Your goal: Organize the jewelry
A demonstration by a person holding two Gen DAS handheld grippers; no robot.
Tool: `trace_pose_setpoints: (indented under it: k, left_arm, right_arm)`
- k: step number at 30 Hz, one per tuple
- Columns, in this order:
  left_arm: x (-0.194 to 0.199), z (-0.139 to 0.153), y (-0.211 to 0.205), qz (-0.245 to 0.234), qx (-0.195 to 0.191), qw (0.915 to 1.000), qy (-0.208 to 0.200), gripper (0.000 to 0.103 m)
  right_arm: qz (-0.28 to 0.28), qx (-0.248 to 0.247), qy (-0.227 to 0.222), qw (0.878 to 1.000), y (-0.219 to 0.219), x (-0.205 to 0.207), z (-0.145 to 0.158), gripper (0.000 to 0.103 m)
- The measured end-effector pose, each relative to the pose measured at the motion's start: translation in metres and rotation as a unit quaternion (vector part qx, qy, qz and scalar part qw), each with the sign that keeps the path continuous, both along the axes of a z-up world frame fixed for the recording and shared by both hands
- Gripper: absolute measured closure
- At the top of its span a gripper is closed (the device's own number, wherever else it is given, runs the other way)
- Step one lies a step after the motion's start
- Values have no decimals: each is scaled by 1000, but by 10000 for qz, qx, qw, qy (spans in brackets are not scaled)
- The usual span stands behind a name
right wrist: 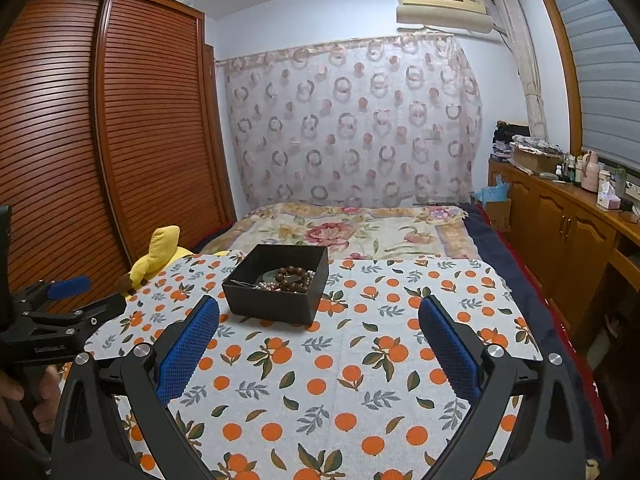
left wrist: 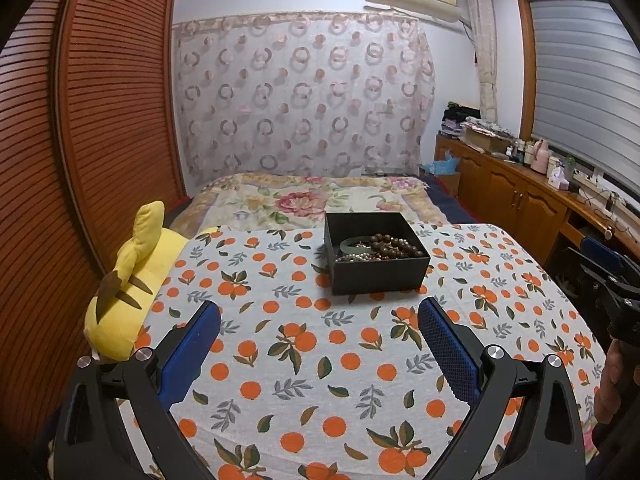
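Black and open-topped, a small box (left wrist: 376,256) sits toward the far end of a white cloth printed with oranges (left wrist: 304,364), which covers a surface at the foot of a bed. Inside the box lie a string of dark wooden beads (left wrist: 394,245), a pale green bangle (left wrist: 352,245) and a tangle of small pearly beads (right wrist: 267,287), all heaped together. No jewelry can be seen on the cloth outside the box.

The left gripper (left wrist: 319,336) hovers above the near part of the cloth, its blue-padded fingers (left wrist: 192,354) spread wide with nothing between them. The right gripper (right wrist: 318,332) is held the same way, fingers apart and empty, with the box ahead and slightly to its left. Both are well apart from the box.

A yellow plush toy (left wrist: 128,280) lies at the cloth's left edge, beside a slatted wooden wardrobe (left wrist: 80,120).

Judging from this, the sorting looks barely begun or nearly finished; the pictures alone cannot settle which
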State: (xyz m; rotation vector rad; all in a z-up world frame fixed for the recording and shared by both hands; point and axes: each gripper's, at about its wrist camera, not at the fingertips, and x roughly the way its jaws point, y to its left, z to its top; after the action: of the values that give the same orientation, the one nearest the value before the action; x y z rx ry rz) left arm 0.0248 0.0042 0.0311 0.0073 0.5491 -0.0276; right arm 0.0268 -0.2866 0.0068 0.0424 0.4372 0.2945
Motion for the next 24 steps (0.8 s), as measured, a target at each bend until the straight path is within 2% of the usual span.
trace_pose_setpoints:
  k: [24]
  left_arm:
    - [-3, 5, -3, 14, 16, 10000, -53, 8]
  right_arm:
    - [14, 9, 12, 10000, 0, 0, -1, 2]
